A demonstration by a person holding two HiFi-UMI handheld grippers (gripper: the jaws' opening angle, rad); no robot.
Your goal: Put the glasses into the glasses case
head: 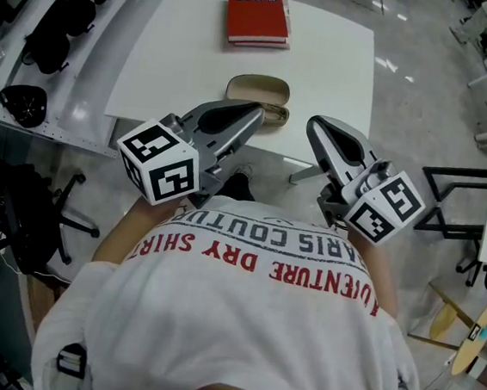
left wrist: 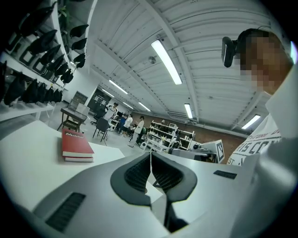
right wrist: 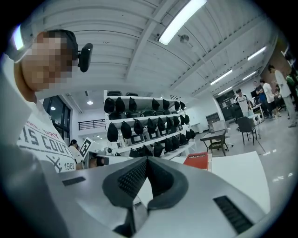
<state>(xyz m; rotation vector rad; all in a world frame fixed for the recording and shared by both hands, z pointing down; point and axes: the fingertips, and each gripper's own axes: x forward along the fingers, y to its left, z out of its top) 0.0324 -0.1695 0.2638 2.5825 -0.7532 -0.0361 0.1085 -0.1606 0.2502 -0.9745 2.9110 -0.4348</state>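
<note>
**A:** What's over on the left?

**B:** A shelf (head: 63, 15) of dark gear runs beside the white table (head: 180, 62). Next comes the left gripper (head: 254, 113), held close to the person's shirt (head: 248, 320). In the left gripper view its ribbed pads (left wrist: 139, 173) are pressed together with nothing between them.

**A:** And the glasses case?

**B:** The glasses case (head: 258, 90) is tan and looks shut. It lies near the table's front edge, just past the left gripper's tip. Whether they touch, I cannot tell. A red book (head: 258, 15) sits well behind it at the far edge.

**A:** The other side?

**B:** The right gripper (head: 314, 124) hangs just right of the case and off the table's edge. Its pads (right wrist: 132, 176) are also closed tight and empty.
</note>
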